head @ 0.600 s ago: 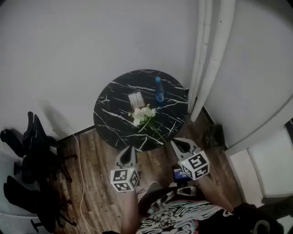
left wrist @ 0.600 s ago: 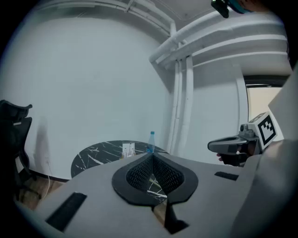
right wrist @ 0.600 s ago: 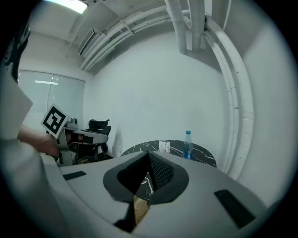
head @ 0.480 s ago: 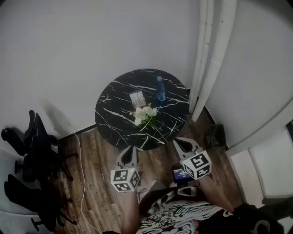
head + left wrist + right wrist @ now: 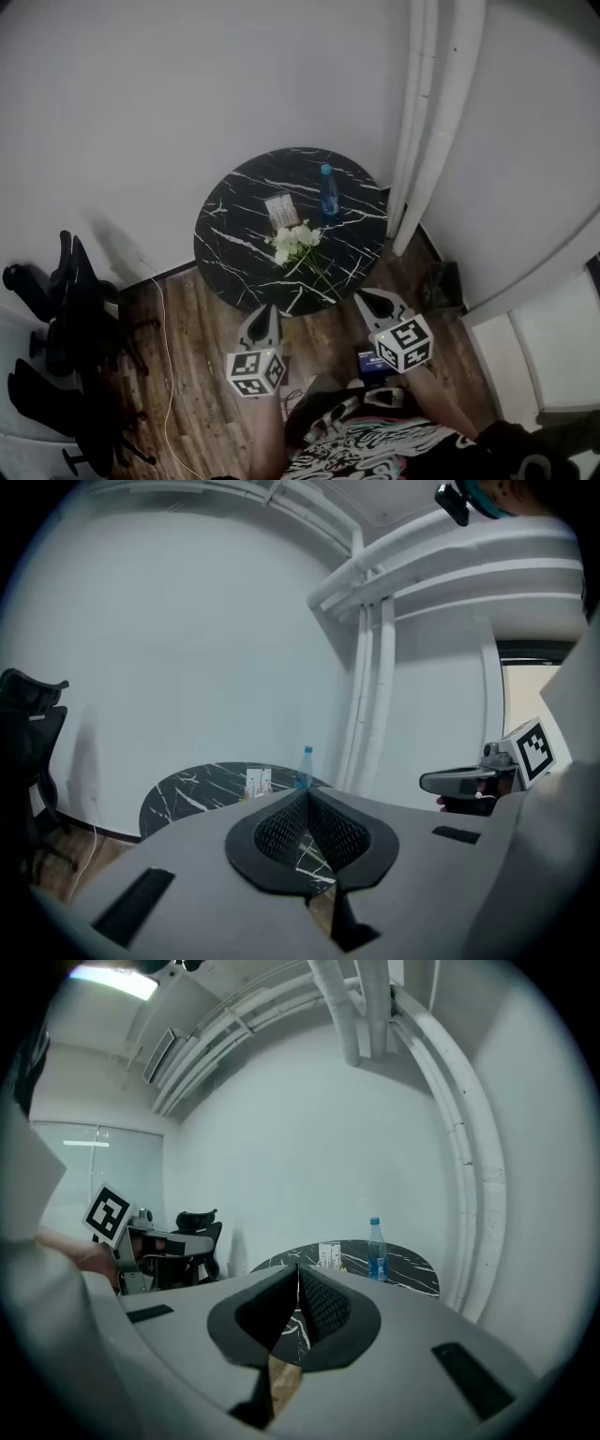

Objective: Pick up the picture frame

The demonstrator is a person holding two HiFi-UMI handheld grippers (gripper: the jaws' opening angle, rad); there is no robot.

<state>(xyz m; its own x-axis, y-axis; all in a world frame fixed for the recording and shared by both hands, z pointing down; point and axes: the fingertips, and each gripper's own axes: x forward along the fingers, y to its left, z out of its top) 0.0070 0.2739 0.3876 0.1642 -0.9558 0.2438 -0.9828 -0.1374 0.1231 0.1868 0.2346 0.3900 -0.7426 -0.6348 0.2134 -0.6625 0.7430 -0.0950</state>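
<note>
**Head view:** A person stands before a round black marble bench [image 5: 217, 267] with a gripper in each hand. The left gripper [image 5: 266, 309] and the right gripper [image 5: 367, 298] are held just short of the bench's near edge, over the wood floor. Both sets of jaws are pressed together. The picture frame [image 5: 280, 209] stands well ahead of both jaws, beyond a bunch of white flowers [image 5: 295, 238]. A blue bottle [image 5: 327, 187] stands near the frame's right side.

**Left gripper view:** The jaws of the left gripper [image 5: 307, 795] meet tip to tip. The picture frame [image 5: 258, 781] shows just left of the jaw tips, far ahead on the bench. The bottle [image 5: 306, 766] rises straight above the tips. The right gripper reaches in from the right edge.

**Right gripper view:** The jaws of the right gripper [image 5: 298, 1269] are likewise closed tight. The picture frame [image 5: 329, 1255] stands far ahead, slightly right of the tips, and the bottle [image 5: 377, 1249] is further right. The left gripper is off to the left, before a black office chair [image 5: 199, 1224].
</note>
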